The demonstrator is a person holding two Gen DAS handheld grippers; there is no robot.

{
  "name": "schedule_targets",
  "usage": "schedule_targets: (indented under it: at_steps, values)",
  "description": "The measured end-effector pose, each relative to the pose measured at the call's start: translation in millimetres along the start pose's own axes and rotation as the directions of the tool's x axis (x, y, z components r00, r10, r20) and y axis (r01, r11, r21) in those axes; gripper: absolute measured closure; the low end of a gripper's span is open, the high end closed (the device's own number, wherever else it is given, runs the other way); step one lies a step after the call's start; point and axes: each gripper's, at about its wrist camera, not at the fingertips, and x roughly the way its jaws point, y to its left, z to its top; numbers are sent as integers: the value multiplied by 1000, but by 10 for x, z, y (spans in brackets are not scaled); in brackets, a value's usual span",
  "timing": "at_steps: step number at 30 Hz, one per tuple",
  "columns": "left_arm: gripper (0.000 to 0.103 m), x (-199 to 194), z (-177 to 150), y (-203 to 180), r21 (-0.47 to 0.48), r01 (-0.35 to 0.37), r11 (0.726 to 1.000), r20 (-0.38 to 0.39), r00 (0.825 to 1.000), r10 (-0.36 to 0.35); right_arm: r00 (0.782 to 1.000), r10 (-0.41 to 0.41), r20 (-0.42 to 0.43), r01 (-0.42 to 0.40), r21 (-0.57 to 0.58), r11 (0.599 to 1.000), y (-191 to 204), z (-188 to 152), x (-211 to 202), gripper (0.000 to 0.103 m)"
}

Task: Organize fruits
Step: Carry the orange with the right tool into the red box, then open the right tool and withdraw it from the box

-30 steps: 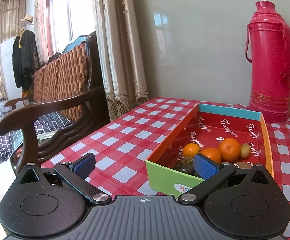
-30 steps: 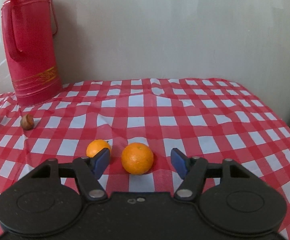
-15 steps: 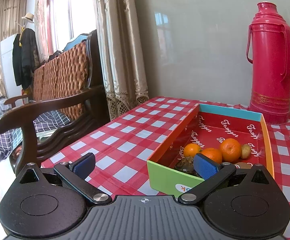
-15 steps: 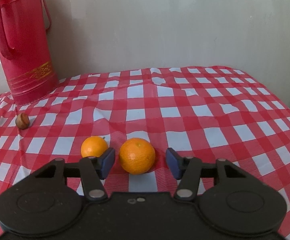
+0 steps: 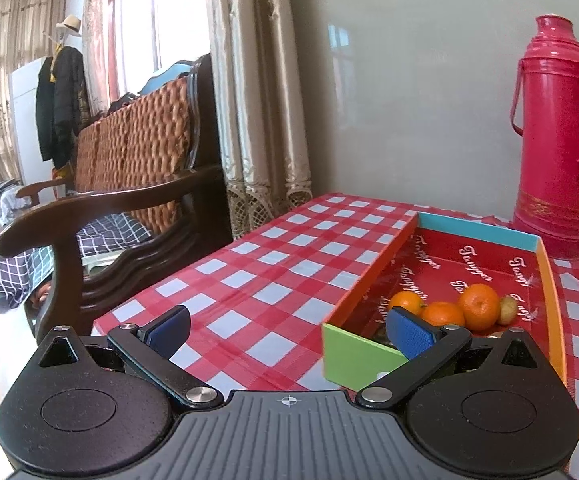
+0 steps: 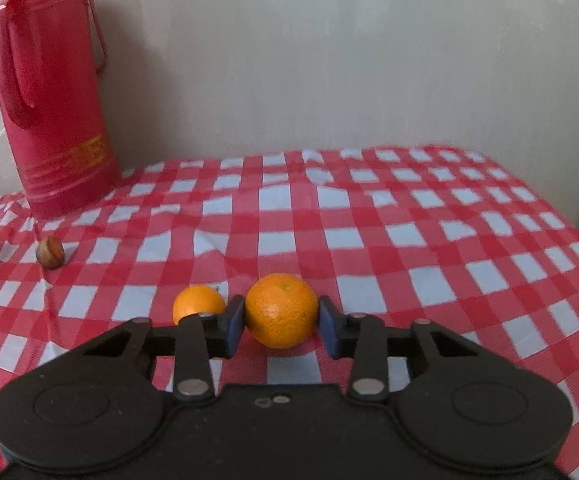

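Observation:
A large orange [image 6: 281, 316] sits on the red checked tablecloth between the blue pads of my right gripper [image 6: 280, 322]. Its jaws are closing, and both pads touch the orange's sides. A smaller orange [image 6: 197, 303] lies just left of the left finger. A small brown fruit [image 6: 49, 253] rests further left. In the left wrist view, a colourful open box [image 5: 363, 360] holds three oranges [image 5: 479, 306] and a small yellowish-brown fruit [image 5: 507, 310]. My left gripper [image 5: 289, 330] stands open and empty over the box's near left corner.
A tall red thermos [image 6: 49, 120] stands at the back by the wall, right behind the box [image 5: 557, 140]. A wooden armchair with a woven back [image 5: 129, 184] is beyond the table's left edge. The cloth is wrinkled behind the oranges.
The right gripper's jaws have narrowed around the large orange until the pads meet it. The left gripper has stayed open and nearly still.

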Motion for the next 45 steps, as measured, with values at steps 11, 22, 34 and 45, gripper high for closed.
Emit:
schedule_targets:
  at_steps: [11,22,34,45]
  values:
    - [0,77,9,366,-52,-49,997,-28,998,48,966,245,79,-234,-125,964,854,67,-439,73]
    - [0,171,-26,837,-110,-118,987,-57,992,112,872,490,20,-474,-224,852,1955,-20,-620,73]
    - [0,208,-85,1197,-140,-178,974,-69,983,170,826,561,-46,-548,-300,781,2627,-175,-666,73]
    - [0,244,-113,1346,-154,-204,967,-78,978,194,837,545,-48,-523,-365,770,2819,-260,-677,70]
